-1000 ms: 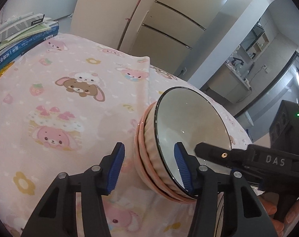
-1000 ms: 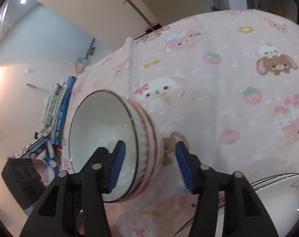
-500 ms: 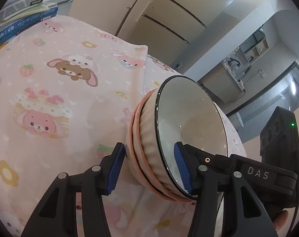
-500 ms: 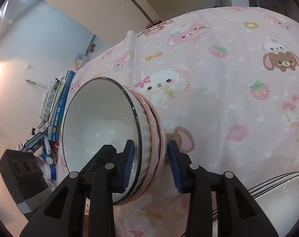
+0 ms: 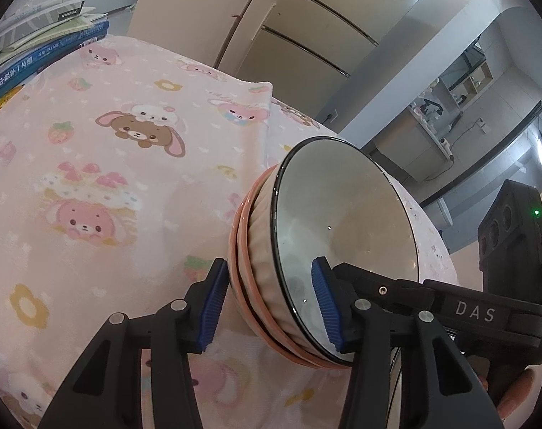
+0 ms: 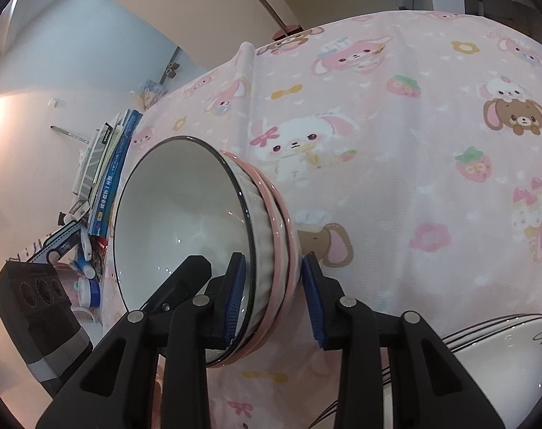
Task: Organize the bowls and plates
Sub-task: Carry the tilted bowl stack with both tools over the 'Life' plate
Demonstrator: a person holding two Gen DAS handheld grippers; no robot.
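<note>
"DAS" is showing in white on the right gripper (image 5: 478, 311). Both grippers are clenching the nested bowls (image 6: 213, 246), tilted on edge above the pink cartoon-print surface (image 6: 396, 186); each has been closing, one pad inside the white bowl, one against the pink outer bowl. The left gripper (image 5: 267, 304) is grasping the stack's near left.

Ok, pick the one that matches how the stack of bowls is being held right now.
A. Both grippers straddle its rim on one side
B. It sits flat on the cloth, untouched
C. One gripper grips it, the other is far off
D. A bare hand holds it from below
A: the stack of bowls is tipped on edge, with the left gripper and the right gripper each straddling its lower rim, one finger inside the top bowl and one outside.
</note>
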